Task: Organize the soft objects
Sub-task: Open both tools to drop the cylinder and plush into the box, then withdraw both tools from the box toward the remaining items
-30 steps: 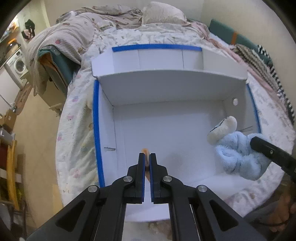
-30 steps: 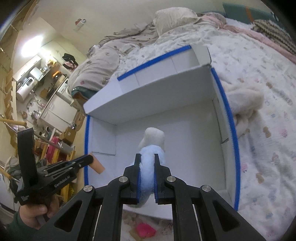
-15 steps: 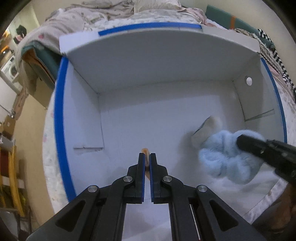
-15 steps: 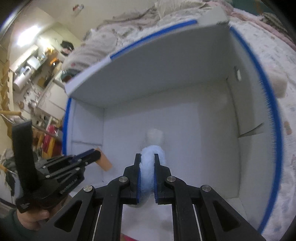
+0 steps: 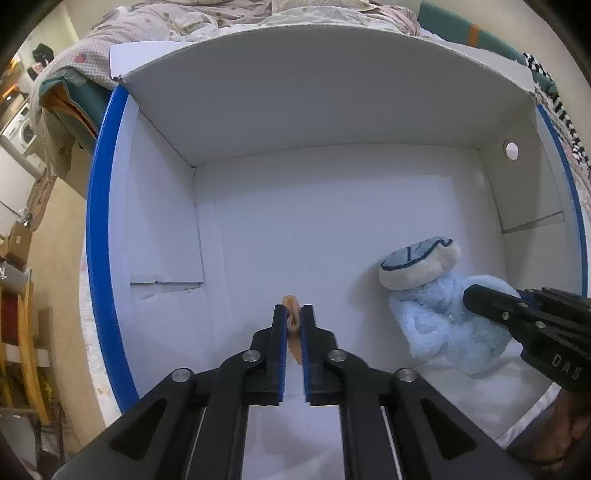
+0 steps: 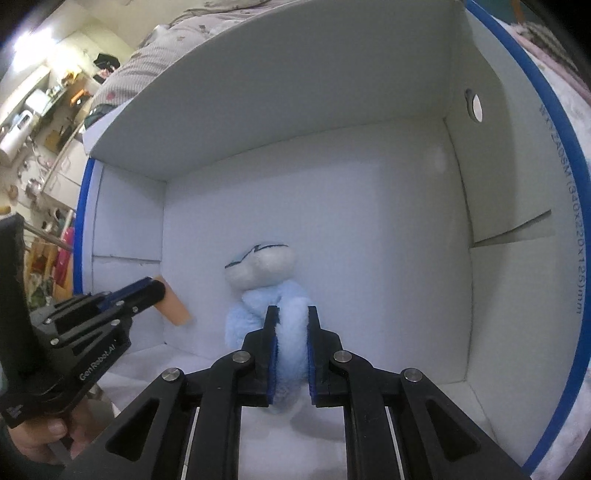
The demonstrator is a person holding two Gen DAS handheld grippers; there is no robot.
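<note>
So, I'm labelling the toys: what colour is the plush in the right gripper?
Light blue plush, cream snout with dark stitching; clearest in the right wrist view.

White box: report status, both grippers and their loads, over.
Left gripper shut on orange piece. Right gripper shut on blue plush, both inside white box. Nothing obstructing.

White blue-edged box [image 5: 96, 236] on rumpled bed [image 5: 155, 26]
</note>
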